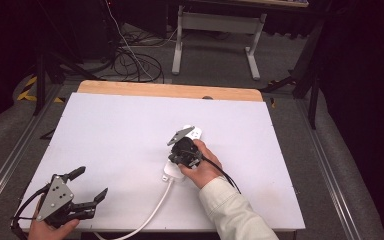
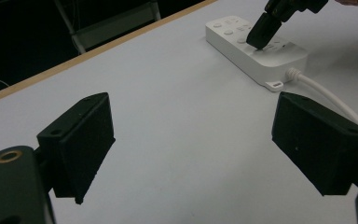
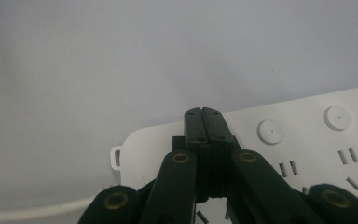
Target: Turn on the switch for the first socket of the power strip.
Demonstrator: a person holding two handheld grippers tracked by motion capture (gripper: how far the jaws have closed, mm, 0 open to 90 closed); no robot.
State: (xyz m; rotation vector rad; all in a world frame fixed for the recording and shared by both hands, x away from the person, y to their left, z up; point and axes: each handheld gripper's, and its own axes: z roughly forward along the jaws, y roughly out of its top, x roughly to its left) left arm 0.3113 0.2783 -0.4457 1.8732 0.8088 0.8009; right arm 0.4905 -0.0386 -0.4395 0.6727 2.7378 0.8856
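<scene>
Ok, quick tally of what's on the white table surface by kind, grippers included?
Power strip: 1, white, with its white cable.
Grippers: 2. Left gripper, fingers spread, nothing between them; right gripper, fingers together, tips on the strip's top.
Total: 3

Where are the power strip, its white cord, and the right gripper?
power strip point(image 2: 242, 46): left gripper view, top face beside the round buttons.
white cord point(image 1: 155, 212): high view, mid-run toward the table's near edge.
right gripper point(image 3: 202, 122): right gripper view, seam between the closed fingers.
</scene>
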